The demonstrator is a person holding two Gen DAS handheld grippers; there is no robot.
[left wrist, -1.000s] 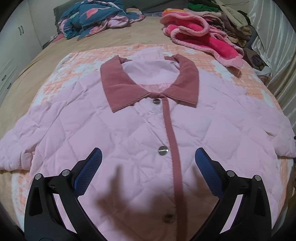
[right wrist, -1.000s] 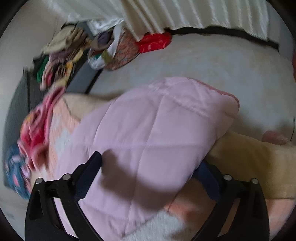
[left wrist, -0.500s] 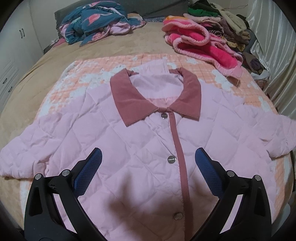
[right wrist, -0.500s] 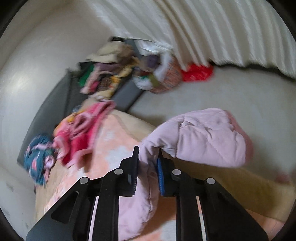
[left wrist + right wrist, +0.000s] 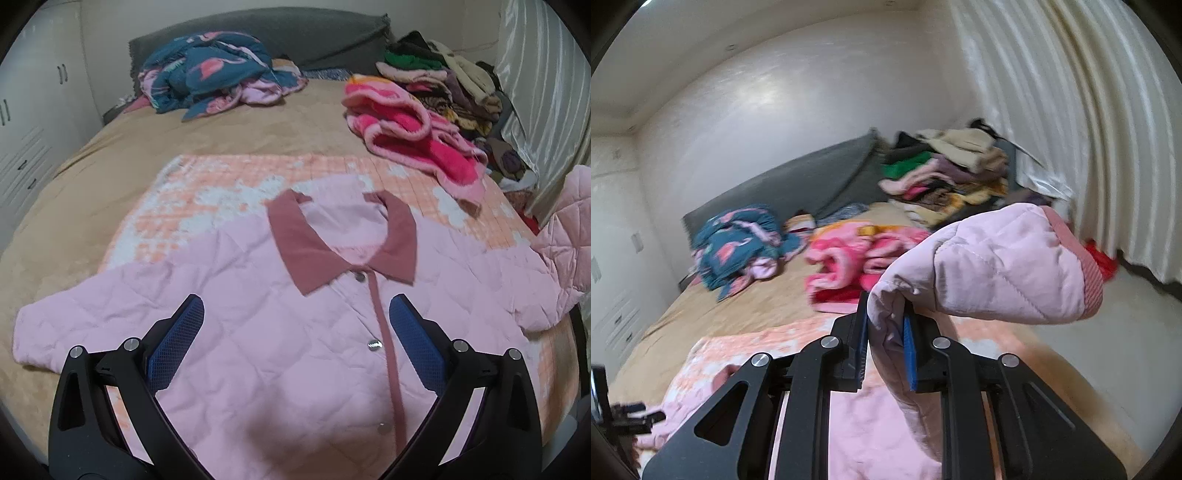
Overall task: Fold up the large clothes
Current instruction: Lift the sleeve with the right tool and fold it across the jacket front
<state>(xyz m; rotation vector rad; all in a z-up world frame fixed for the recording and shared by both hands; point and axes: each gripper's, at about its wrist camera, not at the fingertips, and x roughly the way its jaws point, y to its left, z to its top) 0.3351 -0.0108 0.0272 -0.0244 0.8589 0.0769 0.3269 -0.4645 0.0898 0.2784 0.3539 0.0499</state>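
The right tool (image 5: 885, 345) pinches the quilted pink jacket's (image 5: 295, 332) right sleeve (image 5: 997, 266), probably aloft; left tool (image 5: 296, 343) hovers open over its chest

Open bed far left, clutter far right

Bare bedspread (image 5: 122, 147) lay clear left of the jacket (image 5: 258, 332); pink robe (image 5: 417, 144) and clothes pile (image 5: 443, 85) blocked the far right.

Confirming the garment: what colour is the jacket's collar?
Dusty rose-brown collar on the pale pink quilted jacket; clearest in left wrist view.
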